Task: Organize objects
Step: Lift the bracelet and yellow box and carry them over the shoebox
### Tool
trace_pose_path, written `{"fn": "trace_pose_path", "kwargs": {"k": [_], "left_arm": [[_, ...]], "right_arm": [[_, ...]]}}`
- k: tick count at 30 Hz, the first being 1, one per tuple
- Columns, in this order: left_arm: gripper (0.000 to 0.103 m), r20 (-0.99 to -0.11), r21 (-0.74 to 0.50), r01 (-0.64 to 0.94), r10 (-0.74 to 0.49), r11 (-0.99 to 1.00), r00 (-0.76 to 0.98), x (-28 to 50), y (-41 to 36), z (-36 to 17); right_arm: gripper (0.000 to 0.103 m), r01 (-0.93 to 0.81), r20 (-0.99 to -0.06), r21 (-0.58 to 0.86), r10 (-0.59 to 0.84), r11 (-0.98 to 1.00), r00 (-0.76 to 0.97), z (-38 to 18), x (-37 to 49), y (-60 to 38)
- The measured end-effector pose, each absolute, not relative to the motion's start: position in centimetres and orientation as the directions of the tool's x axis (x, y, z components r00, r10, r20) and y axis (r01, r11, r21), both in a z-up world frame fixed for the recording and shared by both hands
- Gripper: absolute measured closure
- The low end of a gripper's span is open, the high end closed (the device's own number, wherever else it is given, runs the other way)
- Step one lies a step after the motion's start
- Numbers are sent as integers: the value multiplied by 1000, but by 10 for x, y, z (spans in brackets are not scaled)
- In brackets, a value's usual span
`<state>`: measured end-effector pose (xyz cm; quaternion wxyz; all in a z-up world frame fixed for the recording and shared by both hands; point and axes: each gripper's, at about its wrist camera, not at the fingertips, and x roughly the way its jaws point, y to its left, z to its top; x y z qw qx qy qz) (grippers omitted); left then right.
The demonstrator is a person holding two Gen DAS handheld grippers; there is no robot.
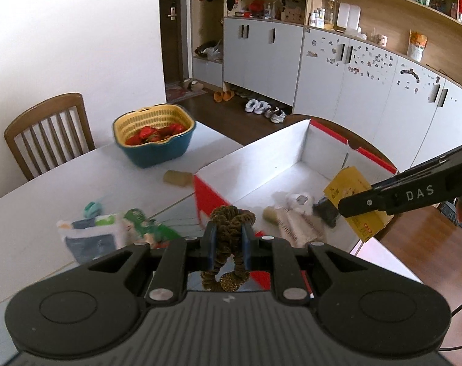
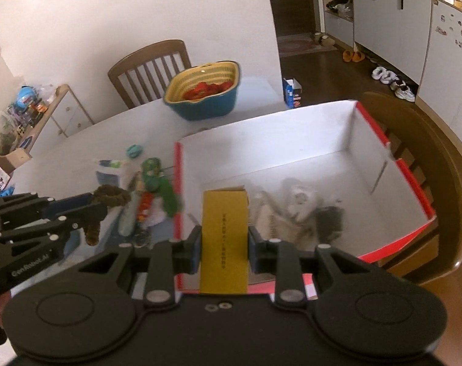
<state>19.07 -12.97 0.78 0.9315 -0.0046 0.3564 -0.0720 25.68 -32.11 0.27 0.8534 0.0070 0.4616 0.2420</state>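
My left gripper (image 1: 227, 238) is shut on a brown-gold scrunchie (image 1: 231, 219) and holds it above the near left corner of the white box with red edges (image 1: 261, 158). It also shows in the right wrist view (image 2: 93, 207), with the scrunchie (image 2: 109, 198) hanging from it over the table. My right gripper (image 2: 223, 244) is shut on a yellow carton (image 2: 224, 238) above the box (image 2: 291, 131); the carton also shows in the left wrist view (image 1: 349, 183). Inside the box lie a white bag (image 1: 298, 201) and a dark item (image 2: 331, 219).
On the white table (image 1: 48, 201) lie packets (image 1: 90, 231), a green item (image 2: 157, 180), a teal clip (image 1: 92, 209) and a tan block (image 1: 177, 178). A blue and yellow basket of red fruit (image 1: 154, 137) stands at the back. Wooden chairs (image 1: 48, 134) (image 2: 413, 158) flank the table.
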Motion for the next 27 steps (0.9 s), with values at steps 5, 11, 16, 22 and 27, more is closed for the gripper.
{"fn": "trace_pose_path", "kwargs": {"k": [5,11,16,22,27], "left_arm": [[87,-673,-70,141,-151,988,724,214,-154,4],[87,-684,-35,149,-132,988,718,245,-184,0],[87,-709,3,143,-98,990,699,269,-201,-14],[87,-733,53,126,-47,991,679,297,-214,-31],[87,-768,59,119,-31,991,639,320,-217,-46]], "right_arm": [[75,-408,-787,241,424,880,448,-4,277,-348],[75,-400,-798,231,408,887,443,-16,301,-374],[75,-404,-806,210,391,891,444,-26,325,-383],[75,-433,-823,178,375,884,426,-41,350,-379],[75,-453,-842,142,348,880,412,-56,369,-371]]}}
